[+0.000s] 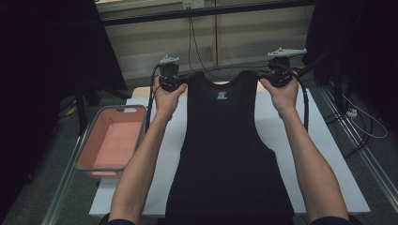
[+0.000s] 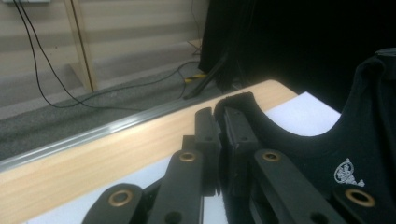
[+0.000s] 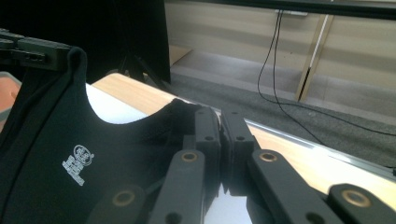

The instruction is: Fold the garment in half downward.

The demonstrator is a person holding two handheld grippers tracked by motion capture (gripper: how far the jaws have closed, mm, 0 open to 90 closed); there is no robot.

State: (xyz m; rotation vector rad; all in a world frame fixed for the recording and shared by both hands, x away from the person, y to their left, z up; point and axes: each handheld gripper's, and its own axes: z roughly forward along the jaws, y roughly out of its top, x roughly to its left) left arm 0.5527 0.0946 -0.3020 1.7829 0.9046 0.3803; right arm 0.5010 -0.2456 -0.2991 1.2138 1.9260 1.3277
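A black sleeveless top (image 1: pixel 225 154) with a small white print below its neckline hangs spread between both hands, its hem near the table's front edge. My left gripper (image 1: pixel 180 80) is shut on the top's left shoulder strap (image 2: pixel 233 100), and the black cloth is pinched between its jaws. At the other side my right gripper (image 1: pixel 263 75) is shut on the right shoulder strap (image 3: pixel 184 109). In the right gripper view the left gripper (image 3: pixel 42 51) shows far off, holding the other strap. Both grippers are raised above the table at the same height.
A white sheet (image 1: pixel 324 154) covers the wooden table (image 2: pixel 93 158). A grey bin (image 1: pixel 84 150) with a pink inside stands at the table's left edge. Black cables (image 1: pixel 195 42) run over the floor beyond the table, and dark curtains stand at both sides.
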